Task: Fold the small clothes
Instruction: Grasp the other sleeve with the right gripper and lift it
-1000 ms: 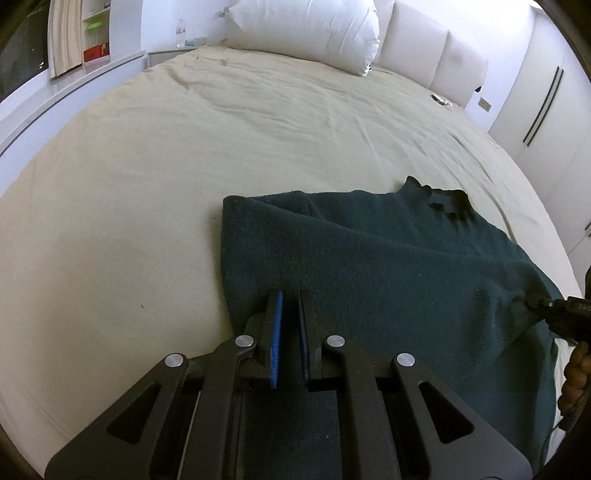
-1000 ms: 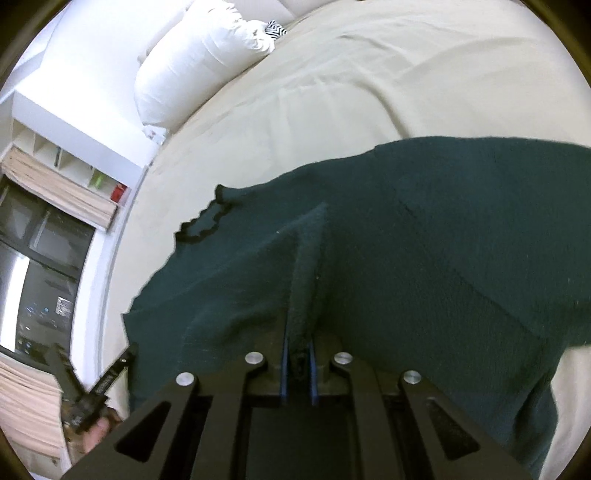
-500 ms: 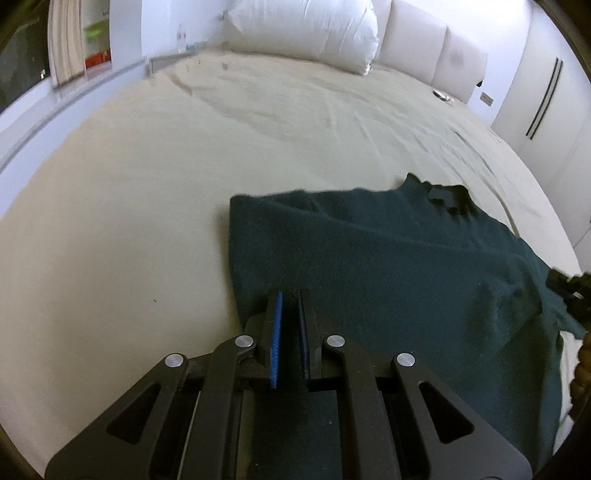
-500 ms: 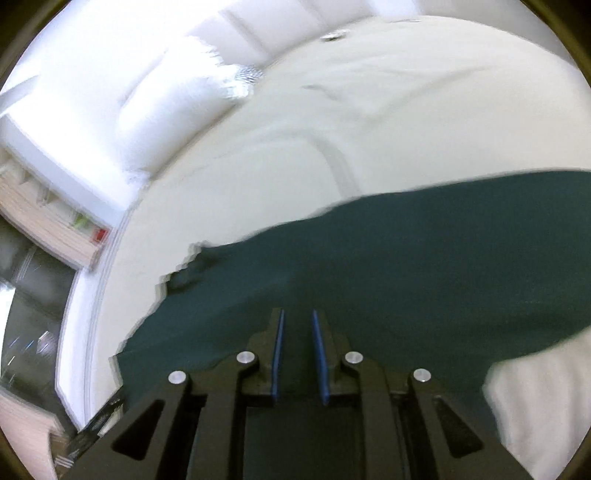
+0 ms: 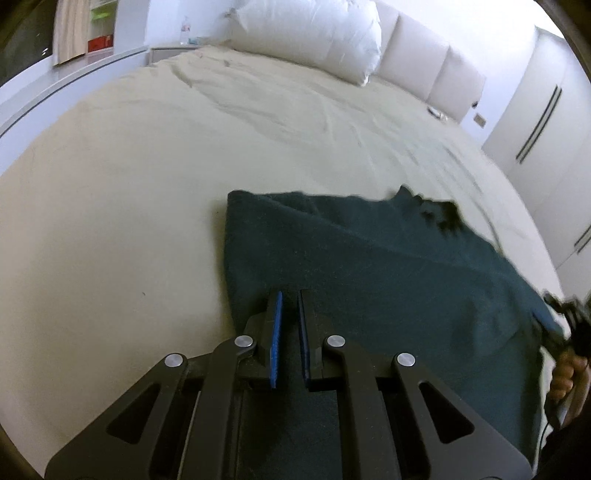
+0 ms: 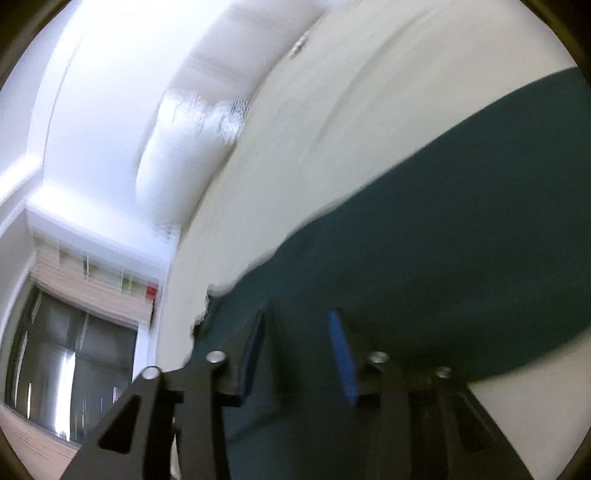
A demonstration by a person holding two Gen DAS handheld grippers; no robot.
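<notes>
A dark green knit garment (image 5: pixel 388 280) lies flat on the beige bed, its frilled neckline (image 5: pixel 439 214) toward the far right. My left gripper (image 5: pixel 290 299) hovers over the garment's near left part with its blue pads a narrow gap apart and nothing between them. In the right wrist view, which is blurred, my right gripper (image 6: pixel 297 325) is open wide above the garment (image 6: pixel 443 236) and holds nothing. The right gripper also shows at the right edge of the left wrist view (image 5: pixel 554 321), at the garment's right side.
The beige bed sheet (image 5: pixel 147 184) stretches wide to the left and beyond the garment. A white pillow (image 5: pixel 310 33) and padded headboard (image 5: pixel 436 70) are at the far end. Wardrobe doors (image 5: pixel 546 122) stand on the right; a window (image 6: pixel 74 350) and shelves on the left.
My right gripper let go of the garment fold, opened wide and swung away, tilting its view. The garment settled flat. My left gripper stayed over the near left part, its view tilting up slightly.
</notes>
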